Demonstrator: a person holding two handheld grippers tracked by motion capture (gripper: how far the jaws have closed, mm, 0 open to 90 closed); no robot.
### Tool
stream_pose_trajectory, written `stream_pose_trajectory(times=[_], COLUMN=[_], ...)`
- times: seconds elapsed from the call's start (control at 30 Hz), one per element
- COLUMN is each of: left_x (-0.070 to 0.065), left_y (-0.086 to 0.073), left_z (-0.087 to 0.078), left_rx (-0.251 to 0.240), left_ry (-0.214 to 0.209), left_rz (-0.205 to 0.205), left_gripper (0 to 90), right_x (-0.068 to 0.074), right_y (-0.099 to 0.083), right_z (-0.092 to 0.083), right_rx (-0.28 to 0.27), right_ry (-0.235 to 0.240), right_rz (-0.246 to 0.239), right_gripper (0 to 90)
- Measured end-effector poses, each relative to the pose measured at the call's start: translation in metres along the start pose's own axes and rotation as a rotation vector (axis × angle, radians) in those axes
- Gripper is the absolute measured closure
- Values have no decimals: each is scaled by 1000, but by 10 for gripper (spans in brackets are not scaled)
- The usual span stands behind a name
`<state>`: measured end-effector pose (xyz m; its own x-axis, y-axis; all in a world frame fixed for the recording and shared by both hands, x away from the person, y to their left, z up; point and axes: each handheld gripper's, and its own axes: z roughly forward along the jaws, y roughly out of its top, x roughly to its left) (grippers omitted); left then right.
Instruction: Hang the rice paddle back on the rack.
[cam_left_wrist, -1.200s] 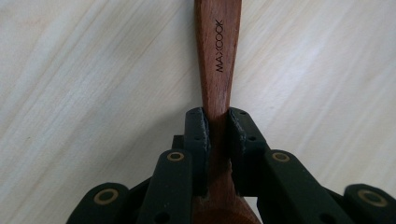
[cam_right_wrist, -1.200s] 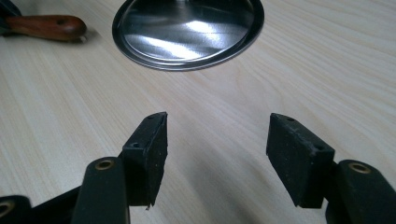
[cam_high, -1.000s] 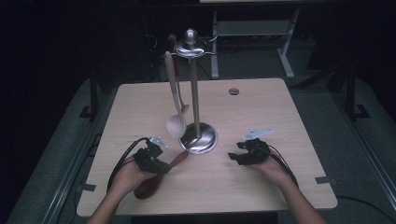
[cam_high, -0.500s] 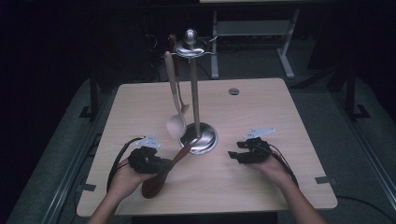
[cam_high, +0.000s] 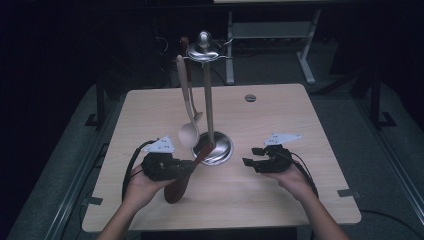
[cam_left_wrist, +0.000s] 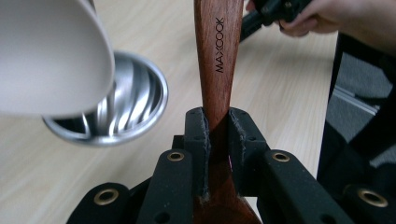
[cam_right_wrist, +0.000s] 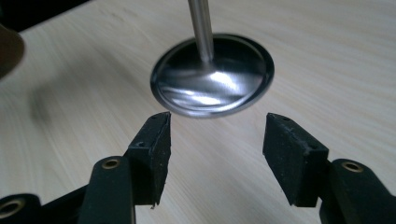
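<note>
My left gripper (cam_high: 192, 167) is shut on the handle of a dark brown wooden spoon (cam_high: 176, 189). The handle tip points at the round base (cam_high: 220, 149) of a metal utensil stand. In the left gripper view the pads (cam_left_wrist: 198, 135) clamp the handle (cam_left_wrist: 218, 56) marked MAXCOOK. A pale wooden spoon (cam_high: 189, 134) hangs from the stand's top hooks (cam_high: 204, 51), with its bowl (cam_left_wrist: 51, 56) close at the left. To the right of the base, my right gripper (cam_high: 248, 159) is open. Its jaws have just been closing a little, with nothing between them. They face the base (cam_right_wrist: 215, 79) and pole (cam_right_wrist: 201, 23).
A second, darker utensil (cam_high: 185, 47) hangs behind the pole. The wooden table (cam_high: 280, 115) has a small round hole cover (cam_high: 250, 98) at the back. A metal frame (cam_high: 270, 30) stands beyond the table, and dark floor surrounds it.
The left hand has risen and shifted right with the brown spoon, bringing its handle tip closer to the stand base. The right hand has lifted slightly.
</note>
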<state>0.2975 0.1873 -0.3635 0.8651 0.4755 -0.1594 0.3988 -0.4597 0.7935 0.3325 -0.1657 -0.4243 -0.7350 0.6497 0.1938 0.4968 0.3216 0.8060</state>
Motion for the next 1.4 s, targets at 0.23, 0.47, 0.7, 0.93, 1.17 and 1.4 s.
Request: stream_pose_trajectory(times=[0.23, 0.47, 0.7, 0.93, 1.17, 1.4], left_x=[-6, -7, -12, -17, -20, -20], left_y=[16, 32, 41, 42, 42, 40], left_z=[9, 18, 24, 25, 23, 20], left_rx=[-56, -73, -109, -136, -163, -179], left_ry=[42, 53, 86, 102, 114, 126], left_rz=[-14, 14, 19, 26, 31, 23], left_gripper=[787, 787, 787, 787, 787, 787], right_x=[10, 27, 49, 56, 63, 66], right_y=[17, 34, 55, 72, 81, 85], right_z=[-17, -28, -33, -20, -8, 1], right_rx=[-74, -129, -203, -223, -258, -273], right_ry=[69, 132, 185, 202, 230, 221], right_rz=[25, 19, 13, 34, 58, 74], right_gripper=[487, 500, 516, 535, 617, 676])
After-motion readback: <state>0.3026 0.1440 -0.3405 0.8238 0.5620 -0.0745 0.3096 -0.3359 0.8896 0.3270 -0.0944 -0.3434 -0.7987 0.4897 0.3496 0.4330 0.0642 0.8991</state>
